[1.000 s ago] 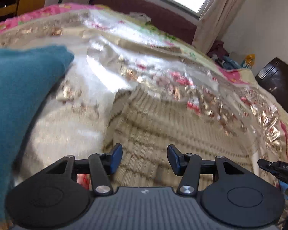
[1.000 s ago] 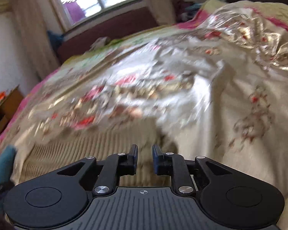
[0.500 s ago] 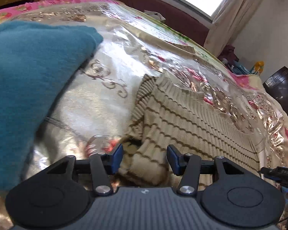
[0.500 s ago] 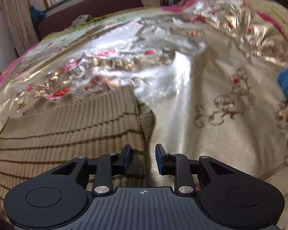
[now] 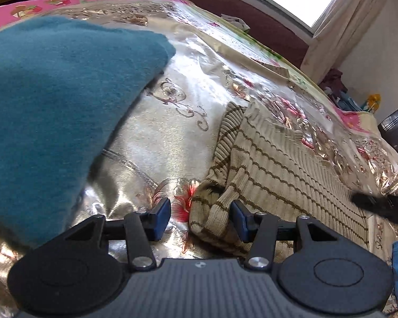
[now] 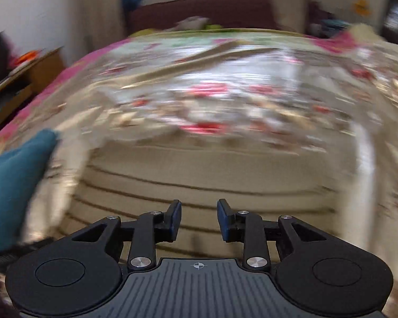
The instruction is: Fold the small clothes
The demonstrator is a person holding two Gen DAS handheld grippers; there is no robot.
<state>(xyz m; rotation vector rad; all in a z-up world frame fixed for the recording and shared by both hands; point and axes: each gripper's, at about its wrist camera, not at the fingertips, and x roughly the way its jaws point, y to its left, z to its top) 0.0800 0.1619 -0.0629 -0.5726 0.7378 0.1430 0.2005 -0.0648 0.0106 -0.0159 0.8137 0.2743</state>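
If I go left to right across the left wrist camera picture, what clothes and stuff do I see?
Teal garment → shiny floral bedspread → beige striped sweater → dark cabinet at the far right.

Left claw (image 5: 200,216): matte black plastic, two angular link arms ending in short fingers.
Left fingertips (image 5: 161,212): dark blue pads on the inner faces.
Left screws: one round silver screw head at each arm's base, smaller grey pivots farther out.
Left housing: dark grey ribbed plate in the middle, flanked by two black discs with an embossed circle each.
Left marking: small white crosshair at the plate's front edge.
Right claw (image 6: 199,218): same black build, same ribbed grey plate and twin discs.
Right fingertips (image 6: 175,218): dark blue pads.
Right marking: white crosshair, centred on the plate edge.
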